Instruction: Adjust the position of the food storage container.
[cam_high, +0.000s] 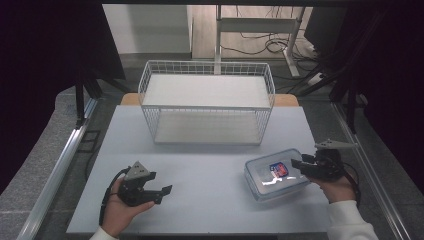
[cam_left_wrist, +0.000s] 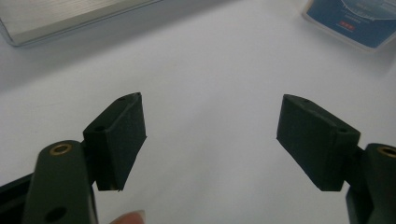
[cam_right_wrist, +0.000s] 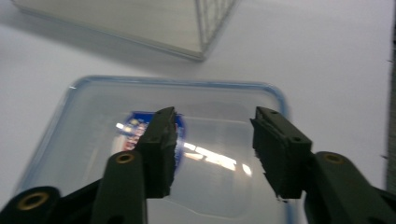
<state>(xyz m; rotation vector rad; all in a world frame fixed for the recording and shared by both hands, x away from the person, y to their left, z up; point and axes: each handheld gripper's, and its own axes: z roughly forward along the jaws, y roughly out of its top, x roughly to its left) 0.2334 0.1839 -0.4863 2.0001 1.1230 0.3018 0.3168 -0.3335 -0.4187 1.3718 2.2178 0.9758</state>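
Note:
A clear plastic box with a blue-rimmed lid and a blue and red label (cam_high: 275, 173) (cam_right_wrist: 163, 154) lies on the white table (cam_high: 200, 165) at the front right. My right gripper (cam_high: 298, 164) (cam_right_wrist: 212, 144) hovers over the box's right end, jaws apart, with nothing pressed between them. Near the front left, my left gripper (cam_high: 162, 191) (cam_left_wrist: 210, 135) rests low above bare table, jaws open and empty. A corner of the box (cam_left_wrist: 355, 18) shows at the top right of the left gripper view.
A white wire basket shelf with two levels (cam_high: 207, 102) stands at the table's back centre; its base edge (cam_left_wrist: 70, 18) (cam_right_wrist: 140, 23) shows in both gripper views. Metal rails run along both table sides. A desk frame and cables lie on the floor behind.

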